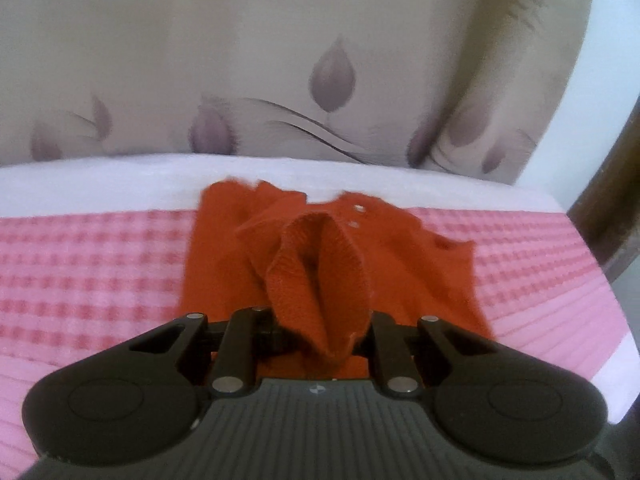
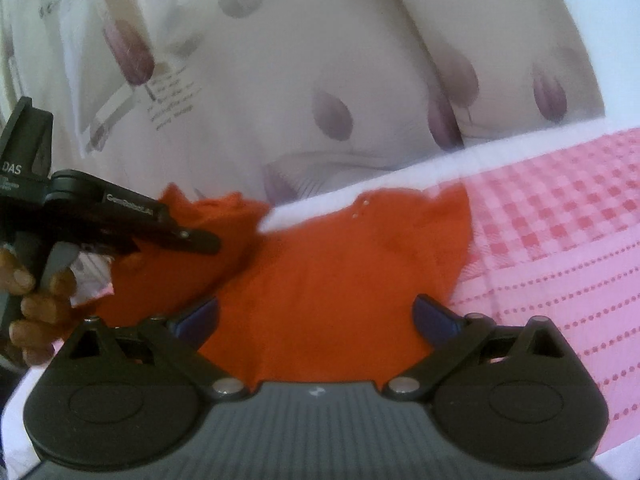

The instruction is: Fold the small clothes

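Presently: one small orange garment (image 2: 328, 280), knitted, snaps at the neck, lying flat on a pink checked bed cover (image 2: 560, 240), long axis running from 6 toward 12 o'clock away from the right tongs. Left tongs (image 1: 320, 320) clenched on a sleeve cuff (image 1: 320, 280), lifted toward the garment's middle. Right tongs (image 2: 316, 320) spread wide, gripping nothing, over the hem; the body lies ahead at 12. Judged: sleeve fold-in under way, left hand (image 2: 36, 292) leading.

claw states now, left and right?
Left claw: closed on a fold of the small orange knit garment, lifted off the pink checked cloth.
Right claw: open, holding nothing, over the garment.
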The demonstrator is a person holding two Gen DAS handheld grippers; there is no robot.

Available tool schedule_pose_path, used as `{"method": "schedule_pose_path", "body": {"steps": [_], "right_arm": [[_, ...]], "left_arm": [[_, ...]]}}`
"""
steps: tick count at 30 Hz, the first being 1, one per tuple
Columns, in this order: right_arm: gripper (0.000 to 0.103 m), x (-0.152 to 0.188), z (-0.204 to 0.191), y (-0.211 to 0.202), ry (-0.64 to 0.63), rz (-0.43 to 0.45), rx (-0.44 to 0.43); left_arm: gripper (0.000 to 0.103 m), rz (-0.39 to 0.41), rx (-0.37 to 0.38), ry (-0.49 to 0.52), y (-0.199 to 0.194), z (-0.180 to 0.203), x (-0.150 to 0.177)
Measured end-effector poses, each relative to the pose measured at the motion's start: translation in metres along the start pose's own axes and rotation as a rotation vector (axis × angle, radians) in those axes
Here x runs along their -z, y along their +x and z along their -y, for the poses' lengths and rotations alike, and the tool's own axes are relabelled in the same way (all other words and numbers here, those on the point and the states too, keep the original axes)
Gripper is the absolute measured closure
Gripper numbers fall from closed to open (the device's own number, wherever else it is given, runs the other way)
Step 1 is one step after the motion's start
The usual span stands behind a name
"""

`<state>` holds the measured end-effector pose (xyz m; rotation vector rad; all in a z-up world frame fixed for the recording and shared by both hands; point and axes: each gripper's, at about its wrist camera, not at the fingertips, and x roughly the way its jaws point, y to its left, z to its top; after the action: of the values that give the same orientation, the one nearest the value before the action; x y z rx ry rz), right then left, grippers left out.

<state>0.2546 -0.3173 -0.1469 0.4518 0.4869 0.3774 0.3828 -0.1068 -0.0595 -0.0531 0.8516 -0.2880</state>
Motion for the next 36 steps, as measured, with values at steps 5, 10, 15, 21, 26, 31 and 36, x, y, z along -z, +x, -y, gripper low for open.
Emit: {"method": "schedule_pose_path", "body": {"steps": [5, 10, 15, 21, 26, 31, 36], "right_arm": [[0.000, -0.001, 0.004, -0.001, 0.028, 0.008, -0.008], [0.000, -0.001, 0.005, -0.002, 0.032, 0.009, -0.010], [0.000, -0.001, 0.005, -0.003, 0.040, 0.009, -0.014], [0.000, -0.001, 0.009, -0.009, 0.050, 0.035, -0.076], [0.000, -0.005, 0.013, -0.028, 0.126, 0.096, -0.175], [0.012, -0.019, 0.008, -0.030, 0.184, 0.098, -0.191], [0.055, -0.032, -0.003, -0.001, 0.125, -0.012, -0.055]], "left_arm": [[0.082, -0.041, 0.058, -0.038, 0.013, 0.013, 0.007], [0.052, -0.040, 0.246, -0.135, 0.008, 0.005, 0.006], [0.028, 0.089, 0.382, -0.163, -0.026, 0.000, 0.005], [0.017, 0.343, 0.196, -0.062, -0.066, -0.025, 0.052], [0.024, 0.380, 0.221, 0.025, -0.067, -0.041, 0.115], [0.022, 0.420, 0.278, 0.013, -0.059, -0.040, 0.143], [0.032, 0.456, 0.287, -0.006, -0.053, -0.046, 0.153]]}}
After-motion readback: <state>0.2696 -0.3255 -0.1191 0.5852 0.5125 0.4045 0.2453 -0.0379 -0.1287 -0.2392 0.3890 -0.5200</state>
